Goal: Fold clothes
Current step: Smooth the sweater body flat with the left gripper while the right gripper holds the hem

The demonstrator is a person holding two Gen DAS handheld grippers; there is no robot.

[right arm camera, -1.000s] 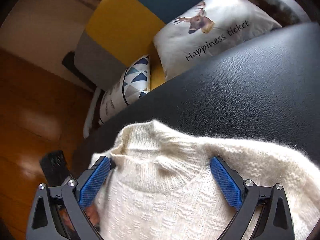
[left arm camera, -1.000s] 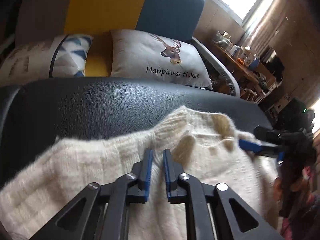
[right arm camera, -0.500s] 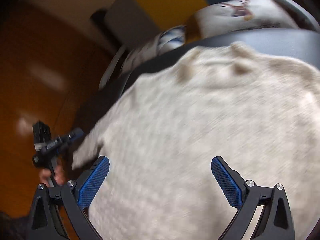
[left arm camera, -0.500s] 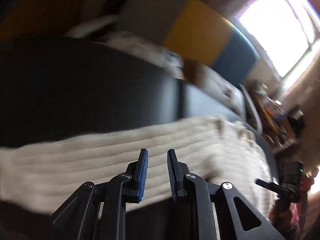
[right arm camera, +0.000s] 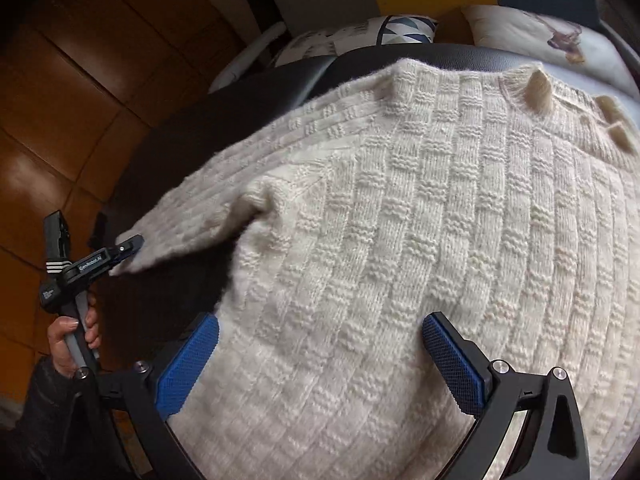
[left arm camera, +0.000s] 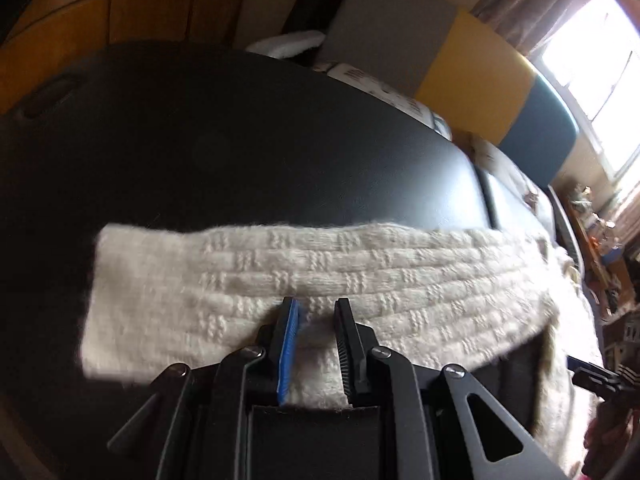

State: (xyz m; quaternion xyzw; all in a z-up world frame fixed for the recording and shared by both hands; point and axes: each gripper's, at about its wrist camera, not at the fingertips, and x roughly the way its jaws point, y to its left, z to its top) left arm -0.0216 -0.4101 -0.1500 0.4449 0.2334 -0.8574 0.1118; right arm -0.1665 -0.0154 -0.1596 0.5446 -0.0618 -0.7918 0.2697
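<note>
Cream knit, a sweater (right arm camera: 400,220), lay spread on a black bench (left arm camera: 240,140), collar (right arm camera: 560,92) at the far right edge, near the cushions (right arm camera: 360,32). At far left, a hand (right arm camera: 72,340) carried the left gripper (left arm camera: 316,308). Its jaws stood narrow with a fold of the sleeve (left arm camera: 240,264) filling the gap, so it was judged to be closed on the sleeve near the cuff. The sleeve ran out sideways from the body, flat on the bench except at the pinched edge. Further right, the right gripper (right arm camera: 320,336) hung above the lower body of the sweater with jaws wide apart, pads clear of the knit and holding nothing. Step in hand, as judged: bringing the sleeve inward across the body. Recommended practice: keep the pinch near the cuff so the sleeve travels as one strip, lift only enough to clear the bench, and carry it over so the fold falls at the shoulder seam. The right gripper could rest on the body beside the armpit to stop the soft knit dragging. Risk noted: the loose knit may stretch or bunch if pulled quickly.
</note>
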